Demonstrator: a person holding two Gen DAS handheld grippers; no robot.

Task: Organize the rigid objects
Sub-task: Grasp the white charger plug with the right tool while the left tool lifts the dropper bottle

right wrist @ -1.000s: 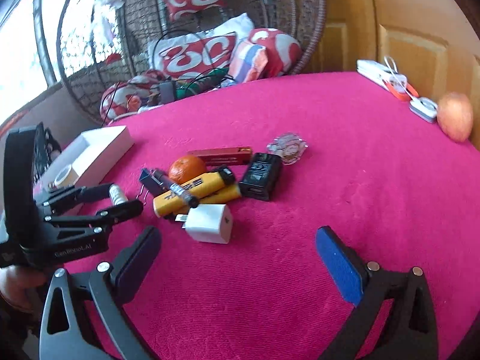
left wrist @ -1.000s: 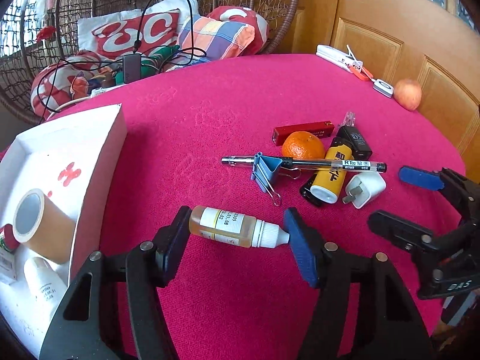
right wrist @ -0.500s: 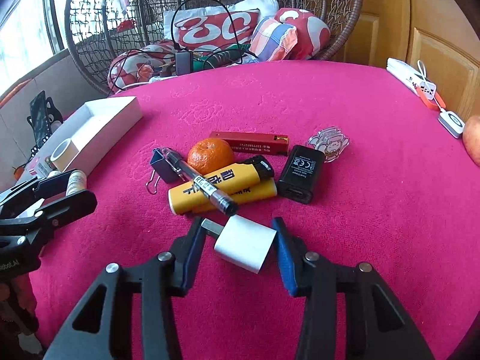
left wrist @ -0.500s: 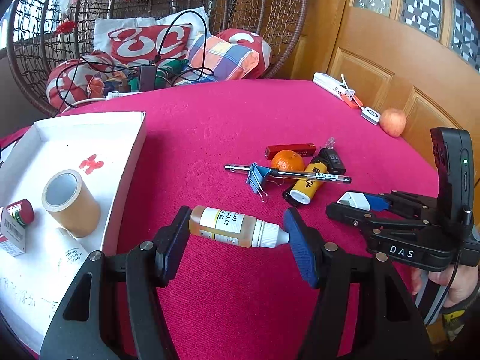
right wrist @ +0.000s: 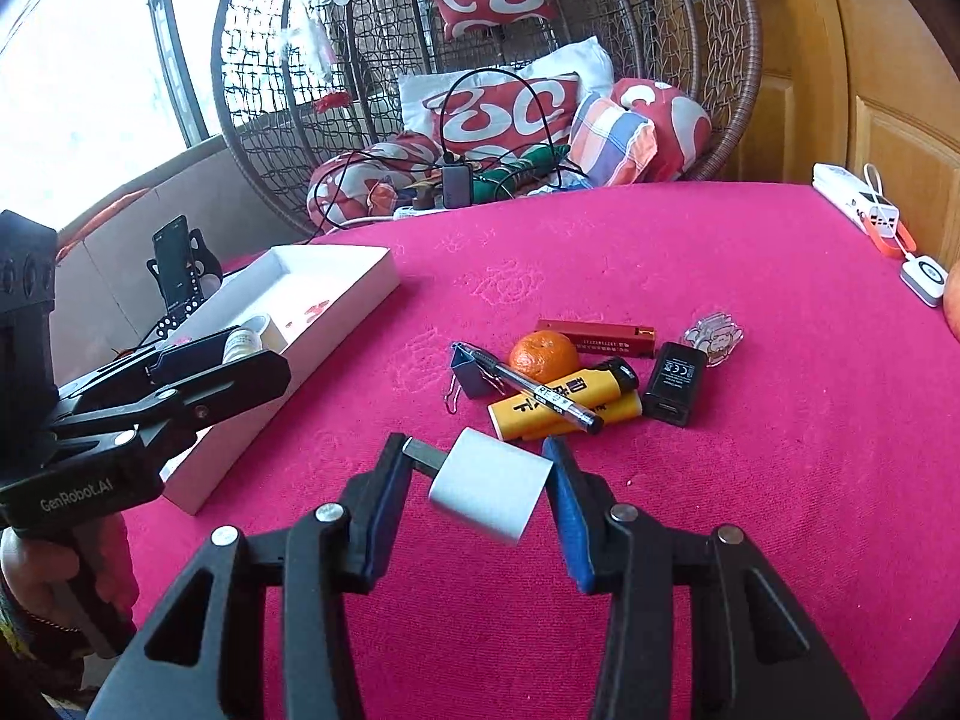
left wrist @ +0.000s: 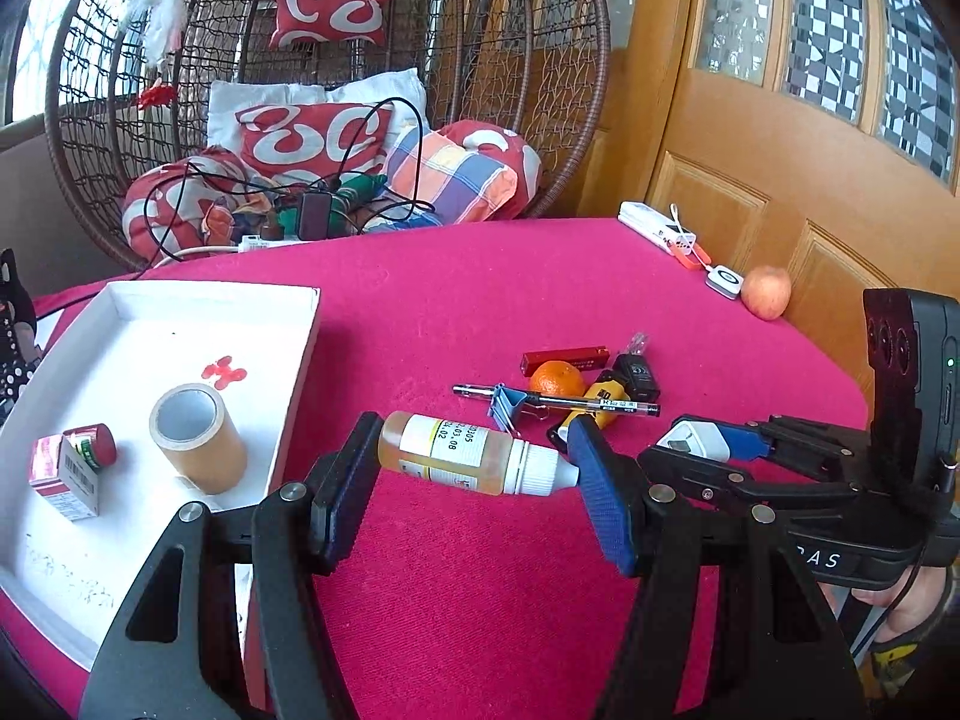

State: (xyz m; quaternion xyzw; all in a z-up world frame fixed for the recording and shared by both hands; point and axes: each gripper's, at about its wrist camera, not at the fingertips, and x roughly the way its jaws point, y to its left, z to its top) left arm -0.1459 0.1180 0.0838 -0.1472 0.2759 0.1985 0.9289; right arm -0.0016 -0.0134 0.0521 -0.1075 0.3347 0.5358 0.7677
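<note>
An amber dropper bottle (left wrist: 462,450) with a white cap lies crosswise between the pads of my left gripper (left wrist: 474,463), which is shut on it above the pink cloth. The white tray (left wrist: 300,360) sits to its left, holding a tape roll (left wrist: 195,438) and a small red box (left wrist: 63,474). My right gripper (right wrist: 477,483) is shut on a white plug charger (right wrist: 489,492), lifted clear of the cloth. In the right wrist view the left gripper (right wrist: 228,354) hovers beside the tray (right wrist: 354,300).
A pile lies mid-table: tangerine (right wrist: 543,354), yellow lighters (right wrist: 564,405), pen (right wrist: 534,387), blue binder clip (right wrist: 471,369), black adapter (right wrist: 675,381), red bar (right wrist: 594,336). An apple (left wrist: 765,300) and a white power strip (left wrist: 657,228) sit at the far right edge. A wicker chair stands behind.
The right gripper came in wide open, shut on the white charger and lifted it off the cloth. My left gripper rose with the bottle, bringing more of the tray into view.
</note>
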